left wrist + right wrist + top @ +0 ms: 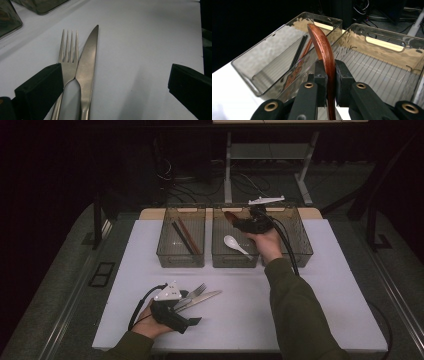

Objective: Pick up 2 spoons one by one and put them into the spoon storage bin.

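Observation:
My right gripper (240, 223) (329, 67) is shut on a brown wooden spoon (231, 216) (322, 42), held edge-on above the middle clear bin (235, 262) near its back wall. A white spoon (235, 243) lies in that bin. Near the table's front my left gripper (187, 309) (115, 77) stands open, low over a steel fork (197, 291) (68, 57) and knife (202, 298) (87, 65) lying side by side. The knife's handle is between the jaws, and the left jaw hides part of the fork's handle. The pads press on nothing.
Three clear bins stand in a row at the back of the white table (325, 295). The left bin (182, 260) (262, 53) holds dark and brown chopsticks (184, 236) (298, 53). The right bin (302, 245) sits behind my right forearm.

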`<state>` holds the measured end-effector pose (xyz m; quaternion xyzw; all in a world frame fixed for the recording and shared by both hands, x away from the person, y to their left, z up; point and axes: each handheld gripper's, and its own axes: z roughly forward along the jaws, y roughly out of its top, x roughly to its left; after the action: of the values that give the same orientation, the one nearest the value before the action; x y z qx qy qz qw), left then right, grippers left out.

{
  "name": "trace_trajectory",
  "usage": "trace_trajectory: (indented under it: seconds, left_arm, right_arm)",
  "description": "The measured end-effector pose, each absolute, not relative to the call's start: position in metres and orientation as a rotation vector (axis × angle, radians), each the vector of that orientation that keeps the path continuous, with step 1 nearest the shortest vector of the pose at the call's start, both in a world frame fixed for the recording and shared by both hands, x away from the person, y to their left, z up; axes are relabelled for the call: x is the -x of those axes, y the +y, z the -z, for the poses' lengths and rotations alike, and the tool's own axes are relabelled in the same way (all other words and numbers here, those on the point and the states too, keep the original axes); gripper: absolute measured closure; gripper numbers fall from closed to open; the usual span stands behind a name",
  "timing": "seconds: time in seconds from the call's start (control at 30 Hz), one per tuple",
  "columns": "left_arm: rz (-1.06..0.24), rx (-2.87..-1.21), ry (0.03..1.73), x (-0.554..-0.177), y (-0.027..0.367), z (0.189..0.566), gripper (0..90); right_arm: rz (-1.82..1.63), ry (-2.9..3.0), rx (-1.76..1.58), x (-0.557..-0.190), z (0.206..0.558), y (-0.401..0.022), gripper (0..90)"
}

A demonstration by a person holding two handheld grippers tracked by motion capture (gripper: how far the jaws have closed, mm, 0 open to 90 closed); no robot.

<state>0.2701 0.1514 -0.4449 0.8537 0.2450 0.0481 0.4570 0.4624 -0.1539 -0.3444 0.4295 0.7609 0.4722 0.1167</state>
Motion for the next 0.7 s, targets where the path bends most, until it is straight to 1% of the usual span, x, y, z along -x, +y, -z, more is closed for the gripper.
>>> trace_trajectory:
  seconds: [0.27, 0.7]
  left_arm:
    - [-0.124, -2.105, 0.592, -0.270, 0.151, 0.445, 0.0]
    - [-0.120, -2.115, 0.581, -0.270, 0.149, 0.445, 0.0]
  right_arm:
    - [-1.377, 2.229, -1.275, -0.477, 0.346, -0.140, 81.5]
    - [-1.282, 2.286, -1.296, -0.485, 0.371, -0.125, 80.5]
